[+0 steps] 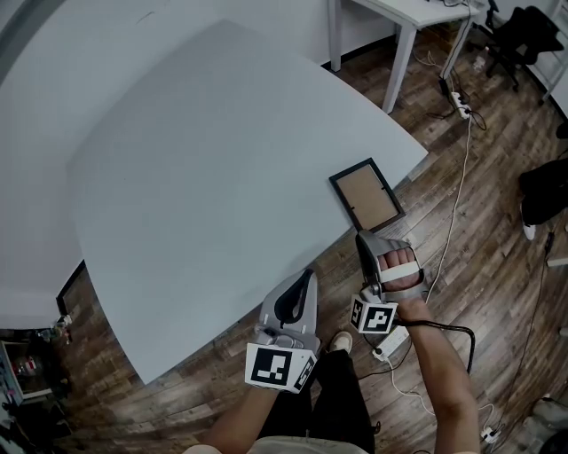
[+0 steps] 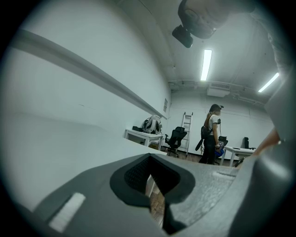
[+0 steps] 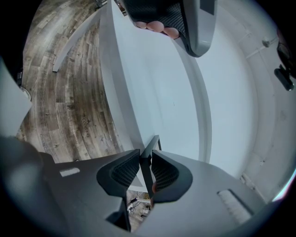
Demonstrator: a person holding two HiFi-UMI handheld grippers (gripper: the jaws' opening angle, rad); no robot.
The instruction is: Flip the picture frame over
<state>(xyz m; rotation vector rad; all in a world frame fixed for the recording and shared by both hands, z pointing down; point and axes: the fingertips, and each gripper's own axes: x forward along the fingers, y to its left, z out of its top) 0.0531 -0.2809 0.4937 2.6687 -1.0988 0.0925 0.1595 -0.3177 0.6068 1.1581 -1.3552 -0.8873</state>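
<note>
The picture frame (image 1: 366, 193) lies on the white table (image 1: 204, 160) at its near right edge, black rim and brown backing facing up. My right gripper (image 1: 366, 238) is at the frame's near corner, below the table edge. In the right gripper view the right gripper (image 3: 145, 162) is shut on the thin dark edge of the frame (image 3: 153, 140). My left gripper (image 1: 307, 277) hovers off the near table edge, left of the frame. Seen in its own view, the left gripper (image 2: 150, 178) is shut and holds nothing.
Wood floor (image 1: 479, 222) surrounds the table. A second white table (image 1: 399, 13), a black office chair (image 1: 524, 35) and a power strip with cables (image 1: 460, 102) are at the back right. A person (image 2: 213, 134) stands far off in the left gripper view.
</note>
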